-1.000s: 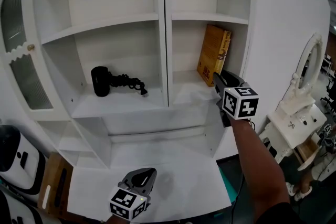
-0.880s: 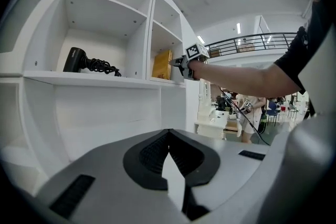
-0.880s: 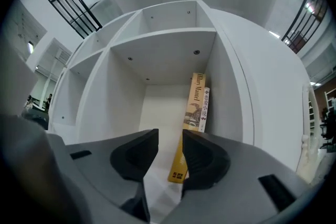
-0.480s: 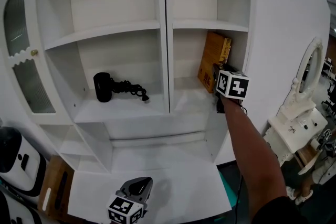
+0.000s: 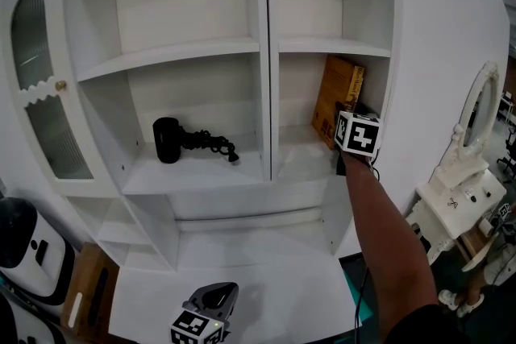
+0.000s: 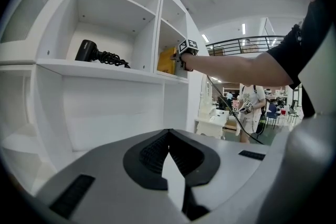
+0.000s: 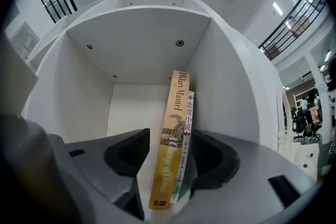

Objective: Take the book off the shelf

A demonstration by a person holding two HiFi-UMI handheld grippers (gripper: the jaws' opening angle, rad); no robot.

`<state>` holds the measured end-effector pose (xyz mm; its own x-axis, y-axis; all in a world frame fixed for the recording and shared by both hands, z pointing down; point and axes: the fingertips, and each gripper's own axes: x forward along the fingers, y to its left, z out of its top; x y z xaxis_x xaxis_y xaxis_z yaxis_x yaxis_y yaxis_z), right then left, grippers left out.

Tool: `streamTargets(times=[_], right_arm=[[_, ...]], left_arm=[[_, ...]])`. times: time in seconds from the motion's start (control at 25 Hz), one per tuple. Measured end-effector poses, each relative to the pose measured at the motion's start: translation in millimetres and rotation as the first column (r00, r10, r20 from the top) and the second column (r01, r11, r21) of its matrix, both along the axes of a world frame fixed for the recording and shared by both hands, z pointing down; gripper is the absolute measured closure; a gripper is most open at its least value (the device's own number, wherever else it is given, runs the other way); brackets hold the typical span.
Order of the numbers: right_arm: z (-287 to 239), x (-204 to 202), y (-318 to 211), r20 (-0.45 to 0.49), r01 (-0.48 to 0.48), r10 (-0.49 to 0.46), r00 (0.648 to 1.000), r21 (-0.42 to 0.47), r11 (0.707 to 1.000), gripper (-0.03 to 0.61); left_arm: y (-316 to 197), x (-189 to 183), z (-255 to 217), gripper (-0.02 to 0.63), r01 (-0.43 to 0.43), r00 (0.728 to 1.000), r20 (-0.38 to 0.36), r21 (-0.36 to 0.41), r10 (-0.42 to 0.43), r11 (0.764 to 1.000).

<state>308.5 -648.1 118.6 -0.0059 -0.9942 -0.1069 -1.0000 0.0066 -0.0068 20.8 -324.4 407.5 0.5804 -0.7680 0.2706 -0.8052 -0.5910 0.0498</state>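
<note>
Two books [image 7: 172, 157] on a white cabinet's [image 5: 187, 52] right shelf [image 5: 297, 162], railed hall [image 6: 252, 42] beyond.

The shelf [image 5: 185, 52] looks like smooth white painted board, faintly satin. The book [image 7: 170, 149] has a glossy yellow paper cover. The hair dryer [image 5: 169, 139] is matt black plastic. The left claw [image 6: 169, 136] is matt grey plastic; its pads [image 6: 149, 152] are ribbed black.
</note>
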Motion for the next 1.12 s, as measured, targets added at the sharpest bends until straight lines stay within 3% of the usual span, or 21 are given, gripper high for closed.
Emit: streamTargets(times=[0.44,0.8,0.92,1.12], right_arm=[[-3.0,-21.4,-0.6,-0.036,0.052,-0.052,0.998,0.008,0.999,0.345],[1.2,-33.5,-19.0,-0.058,0.073,-0.076,0.995,-0.051,0.996,0.347],[0.5,-33.4,-18.0,-0.041,0.075,-0.077,0.996,-0.063,0.995,0.413],[-5.9,-32.4,-13.3,-0.020,0.090,-0.090,0.996,-0.039,0.995,0.419]], left_arm=[[4.5,-3.1,6.0,0.606,-0.017,1.000,-0.011,-0.023,0.016,1.000],[9.5,-14.0,6.2,0.606,0.014,1.000,-0.024,-0.024,-0.015,1.000],[10.8,-20.7,7.2,0.606,0.033,0.999,-0.031,-0.026,-0.033,0.999],[13.6,-25.5,7.7,0.606,0.041,0.998,-0.040,-0.027,-0.042,0.999]])
